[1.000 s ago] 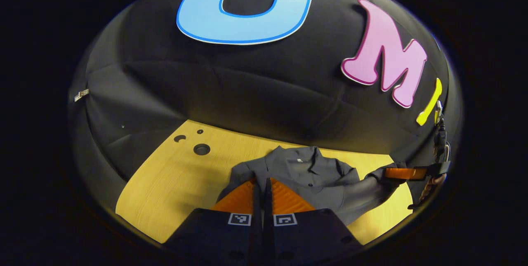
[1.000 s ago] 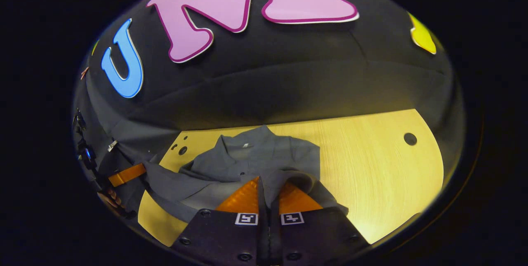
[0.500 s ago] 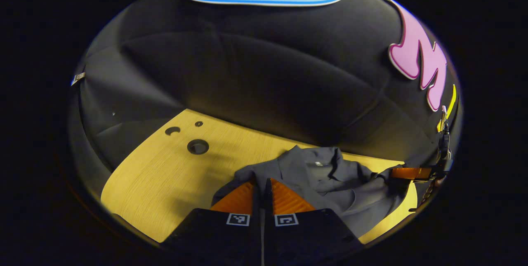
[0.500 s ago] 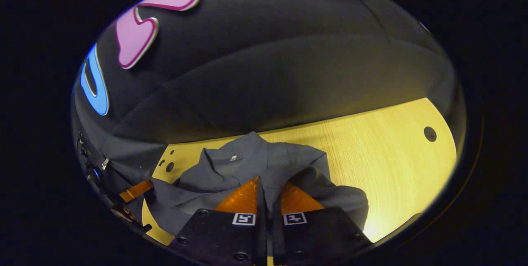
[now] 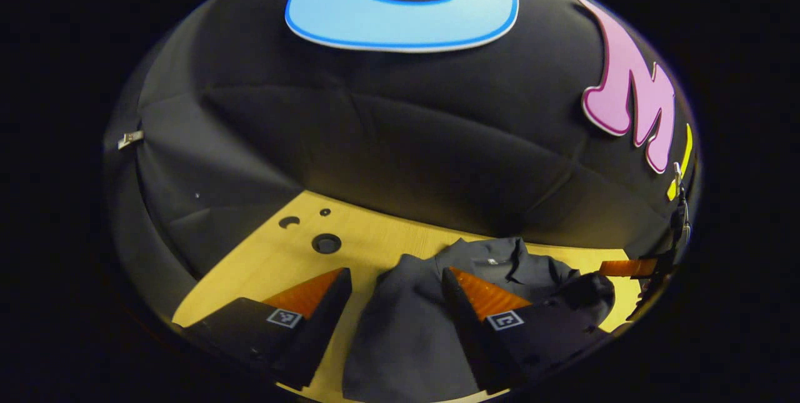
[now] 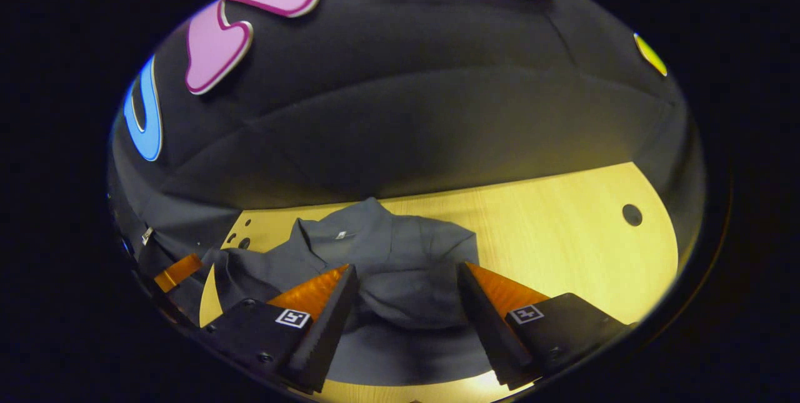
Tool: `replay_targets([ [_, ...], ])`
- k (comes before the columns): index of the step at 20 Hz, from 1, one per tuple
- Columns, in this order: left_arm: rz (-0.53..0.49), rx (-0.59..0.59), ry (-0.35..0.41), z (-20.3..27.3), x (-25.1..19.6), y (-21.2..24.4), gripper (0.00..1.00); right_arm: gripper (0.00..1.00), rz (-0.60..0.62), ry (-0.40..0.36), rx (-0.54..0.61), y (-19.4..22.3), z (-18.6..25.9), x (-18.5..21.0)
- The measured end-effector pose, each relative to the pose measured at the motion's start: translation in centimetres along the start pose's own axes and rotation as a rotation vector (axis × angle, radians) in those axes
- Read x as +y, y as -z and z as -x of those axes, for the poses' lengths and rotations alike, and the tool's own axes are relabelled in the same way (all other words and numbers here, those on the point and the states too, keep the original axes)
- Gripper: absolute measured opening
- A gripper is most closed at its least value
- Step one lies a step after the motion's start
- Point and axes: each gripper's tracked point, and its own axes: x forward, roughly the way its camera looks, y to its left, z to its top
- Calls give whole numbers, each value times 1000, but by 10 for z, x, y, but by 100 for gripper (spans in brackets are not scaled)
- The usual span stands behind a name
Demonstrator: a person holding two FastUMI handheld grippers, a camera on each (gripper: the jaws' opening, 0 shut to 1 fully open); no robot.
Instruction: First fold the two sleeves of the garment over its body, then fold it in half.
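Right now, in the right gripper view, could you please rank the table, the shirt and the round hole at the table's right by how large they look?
1. Table, largest, though the shirt covers part of it.
2. Shirt, nearer the camera, so it may look oversized.
3. Round hole, clearly smallest.

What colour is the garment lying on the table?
Dark grey, plain; the garment shows best in the right gripper view.

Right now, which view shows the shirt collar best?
Right gripper view: the collar sits unobstructed, centred above the open right gripper, with the gray shirt spread below. In the left gripper view the collar is off to the right, partly behind that gripper's finger.
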Motion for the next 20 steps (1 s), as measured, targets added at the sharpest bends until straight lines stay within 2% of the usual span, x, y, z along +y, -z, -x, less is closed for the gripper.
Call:
replay_targets([
  [3,-22,-51,14,41,-1,-21,96,99,41,33,-73,-14,39,-6],
  [8,-98,-139,11,124,-2,-38,96,99,100,74,-206,-25,120,-4],
  [9,-106,-152,-2,141,1,-37,96,88,105,82,-232,-25,136,-2],
  [10,-107,-172,-4,160,1,-39,96,99,110,90,-249,-23,154,-1],
  [16,-137,-277,-4,253,0,-40,96,99,85,97,-374,-13,243,15],
  [20,-121,-322,9,300,-7,-34,96,99,125,98,-413,14,288,28],
])
